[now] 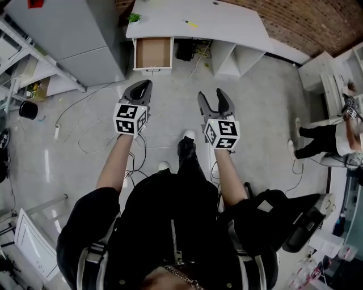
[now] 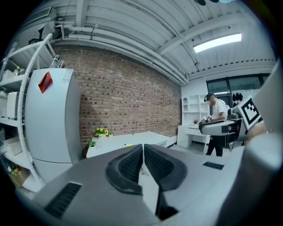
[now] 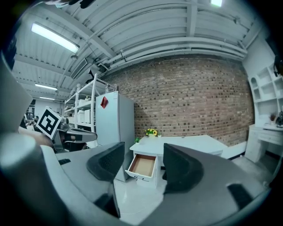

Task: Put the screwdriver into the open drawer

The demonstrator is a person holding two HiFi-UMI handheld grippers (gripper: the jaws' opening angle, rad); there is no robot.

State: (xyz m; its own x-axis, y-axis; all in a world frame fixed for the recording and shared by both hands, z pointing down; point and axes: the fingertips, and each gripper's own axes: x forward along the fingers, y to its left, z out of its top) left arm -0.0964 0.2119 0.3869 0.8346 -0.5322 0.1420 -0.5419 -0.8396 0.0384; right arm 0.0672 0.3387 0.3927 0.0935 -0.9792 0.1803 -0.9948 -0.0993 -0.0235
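A small yellow screwdriver (image 1: 191, 24) lies on top of the white desk (image 1: 227, 22) at the far side of the room. Under the desk's left end the wooden-bottomed drawer (image 1: 153, 52) stands pulled out and holds nothing. Both grippers are held over the floor, well short of the desk. My left gripper (image 1: 146, 85) is shut with nothing in it, and in the left gripper view its pads (image 2: 132, 165) meet below the distant desk (image 2: 132, 140). My right gripper (image 1: 212, 95) is open and empty. In the right gripper view the open drawer (image 3: 142, 165) shows between the jaws.
A tall grey cabinet (image 1: 74, 34) stands left of the desk, with metal shelving (image 1: 22, 51) beyond it. Cables (image 1: 85, 130) trail across the floor. A black box (image 1: 185, 51) sits under the desk. Another person (image 1: 329, 139) stands at the right. A small plant (image 1: 134, 17) sits on the desk corner.
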